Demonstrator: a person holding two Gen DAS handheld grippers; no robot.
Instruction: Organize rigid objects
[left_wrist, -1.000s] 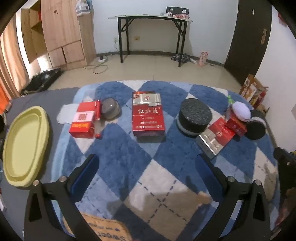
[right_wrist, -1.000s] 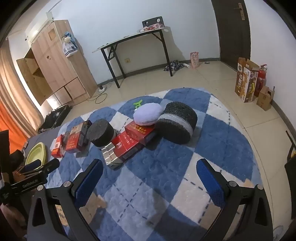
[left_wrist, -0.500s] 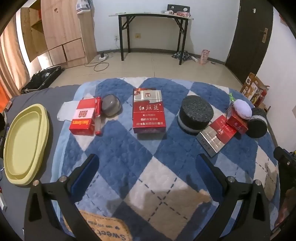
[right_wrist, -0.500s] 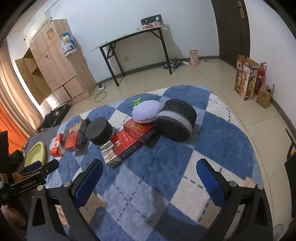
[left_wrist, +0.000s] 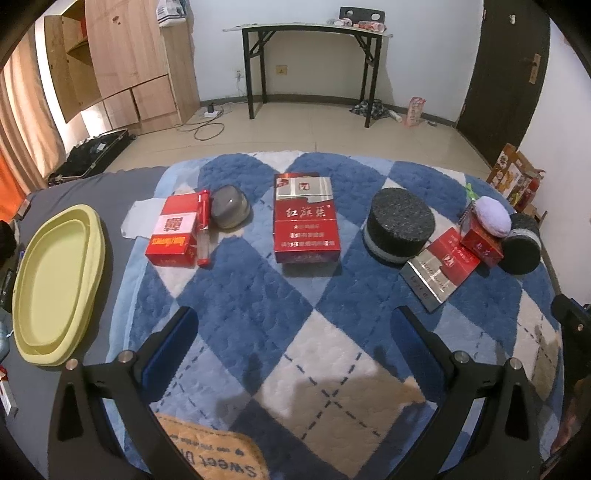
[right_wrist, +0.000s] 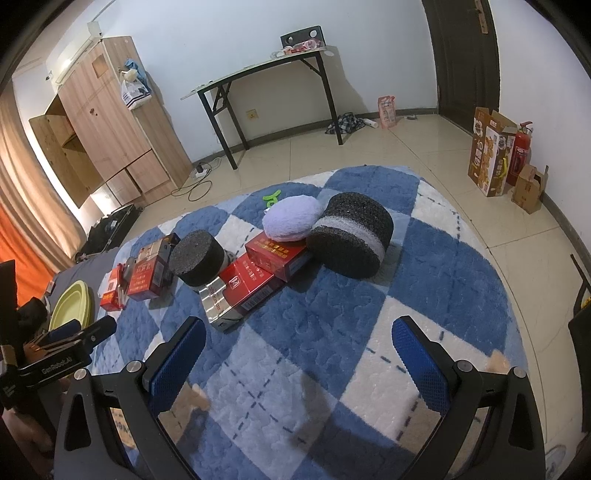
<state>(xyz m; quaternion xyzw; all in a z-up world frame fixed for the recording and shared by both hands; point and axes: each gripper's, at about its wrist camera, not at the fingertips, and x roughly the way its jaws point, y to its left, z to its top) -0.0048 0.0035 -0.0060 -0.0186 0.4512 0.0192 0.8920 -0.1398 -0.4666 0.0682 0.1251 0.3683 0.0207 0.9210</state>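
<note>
On a blue and white rug (left_wrist: 280, 310) lie a large red carton (left_wrist: 304, 218), a small red box (left_wrist: 173, 232) with a red pen (left_wrist: 203, 229) and a grey dome (left_wrist: 229, 206) beside it, a black foam cylinder (left_wrist: 400, 225), a flat red and silver carton (left_wrist: 441, 267), a small red box (left_wrist: 480, 240) under a purple pad (left_wrist: 493, 216), and a second black cylinder (left_wrist: 522, 243). My left gripper (left_wrist: 291, 343) is open and empty, short of them. My right gripper (right_wrist: 299, 354) is open and empty, short of the flat carton (right_wrist: 240, 284) and big cylinder (right_wrist: 351, 236).
A yellow-green oval tray (left_wrist: 55, 284) lies left of the rug on grey cloth. A brown mat (left_wrist: 218, 458) lies at the near edge. A black table (left_wrist: 314, 62), a wooden cabinet (left_wrist: 122, 74) and cardboard boxes (right_wrist: 491, 147) stand on the tiled floor behind.
The left view has drawn back and risen slightly, so the objects sit a little farther off. The right view has shifted little. Both grippers stay open.
</note>
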